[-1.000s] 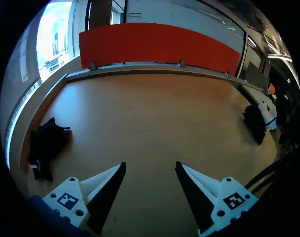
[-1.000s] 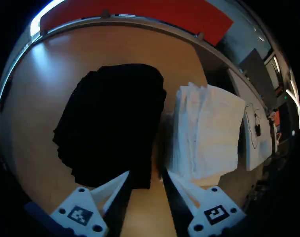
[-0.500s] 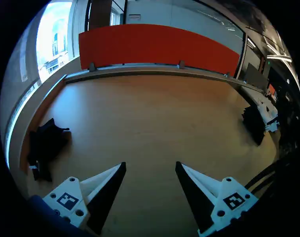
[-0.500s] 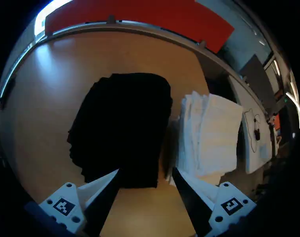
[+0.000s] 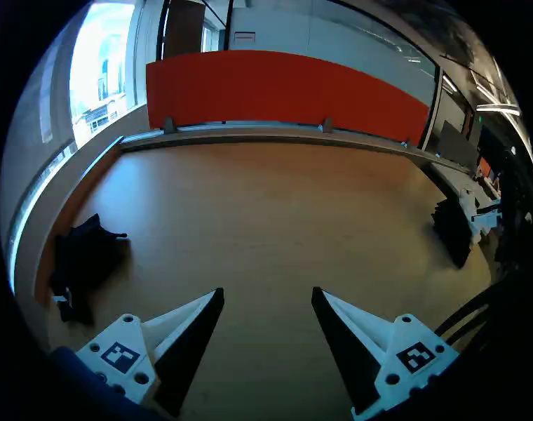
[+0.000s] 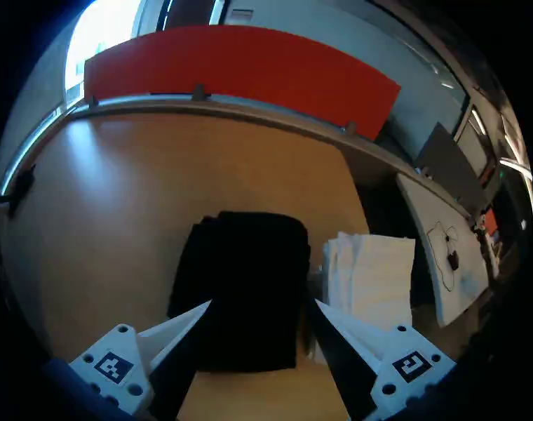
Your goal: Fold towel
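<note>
The left gripper point(image 5: 266, 330) held its 2 wedge-shaped white-and-black fingers apart with nothing between them, over the pale wooden tabletop point(image 5: 266, 203). The right gripper point(image 6: 259, 340) gaped likewise, empty, above a folded black towel pile point(image 6: 242, 281) lying just beside a folded white towel pile point(image 6: 368, 277). I took those for finished work, parked together. A crumpled black towel point(image 5: 84, 256) sat near the table's left edge, seemingly awaiting folding. Only square coded markers point(image 5: 120, 356) showed, and no legible writing.
</note>
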### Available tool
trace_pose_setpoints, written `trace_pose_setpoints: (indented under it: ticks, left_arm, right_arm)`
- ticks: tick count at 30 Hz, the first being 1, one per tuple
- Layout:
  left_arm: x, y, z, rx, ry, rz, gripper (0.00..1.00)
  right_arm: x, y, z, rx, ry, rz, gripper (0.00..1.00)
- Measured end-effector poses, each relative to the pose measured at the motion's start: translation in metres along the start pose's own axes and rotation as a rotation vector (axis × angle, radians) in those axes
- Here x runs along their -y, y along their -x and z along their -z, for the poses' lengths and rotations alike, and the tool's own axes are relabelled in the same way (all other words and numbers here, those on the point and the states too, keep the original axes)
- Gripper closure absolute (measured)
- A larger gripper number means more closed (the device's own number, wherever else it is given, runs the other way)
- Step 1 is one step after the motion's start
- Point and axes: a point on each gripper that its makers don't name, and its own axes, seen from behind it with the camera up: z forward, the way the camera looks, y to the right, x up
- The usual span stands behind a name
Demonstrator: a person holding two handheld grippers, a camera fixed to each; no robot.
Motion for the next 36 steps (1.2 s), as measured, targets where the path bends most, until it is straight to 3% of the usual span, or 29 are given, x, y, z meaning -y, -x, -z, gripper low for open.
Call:
trace_pose_setpoints:
  ticks: [17,29,36]
  left_arm:
    - [0.009,-0.031,-0.008,-0.074,-0.01,0.019,0.07]
    - [0.025,-0.074,-0.008,-0.187,-0.042,0.026,0.07]
    - [0.037,-0.102,-0.006,-0.267,-0.074,0.035,0.07]
  right_arm:
    - [0.027,-0.055,0.015,-0.222,-0.001,-0.143,0.06]
    - [0.053,-0.092,0.026,-0.331,-0.007,-0.13,0.06]
    - [0.067,-0.12,0.035,-0.394,-0.004,-0.164,0.06]
